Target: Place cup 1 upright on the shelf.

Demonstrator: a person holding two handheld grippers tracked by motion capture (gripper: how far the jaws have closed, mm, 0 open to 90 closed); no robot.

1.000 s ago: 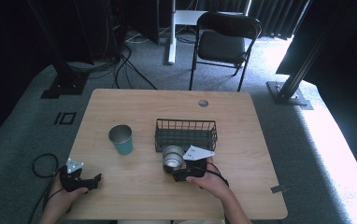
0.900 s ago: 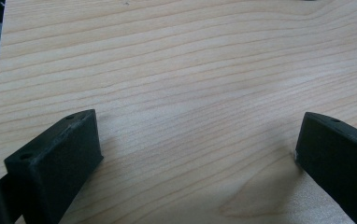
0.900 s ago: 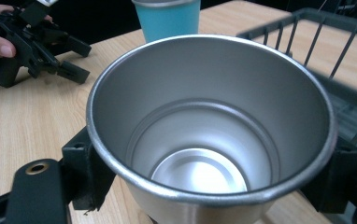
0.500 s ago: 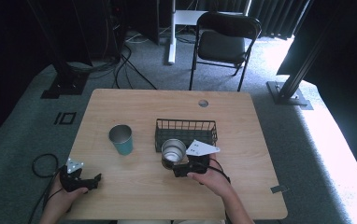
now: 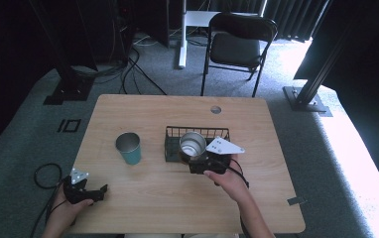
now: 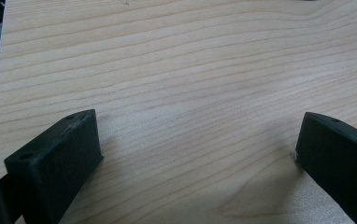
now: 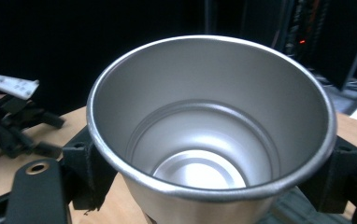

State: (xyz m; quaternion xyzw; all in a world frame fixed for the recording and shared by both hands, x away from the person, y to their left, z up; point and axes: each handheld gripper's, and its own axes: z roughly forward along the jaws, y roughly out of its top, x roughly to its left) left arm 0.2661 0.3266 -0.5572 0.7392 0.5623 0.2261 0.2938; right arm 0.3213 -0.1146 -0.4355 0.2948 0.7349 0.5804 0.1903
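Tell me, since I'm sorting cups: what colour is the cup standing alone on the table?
Teal cup, seen best in the high view.

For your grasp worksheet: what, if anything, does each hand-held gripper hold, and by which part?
The right hand-held gripper clamps the steel cup by its side wall, one jaw on each side below the rim. The left hand-held gripper holds nothing, jaws apart over the table.
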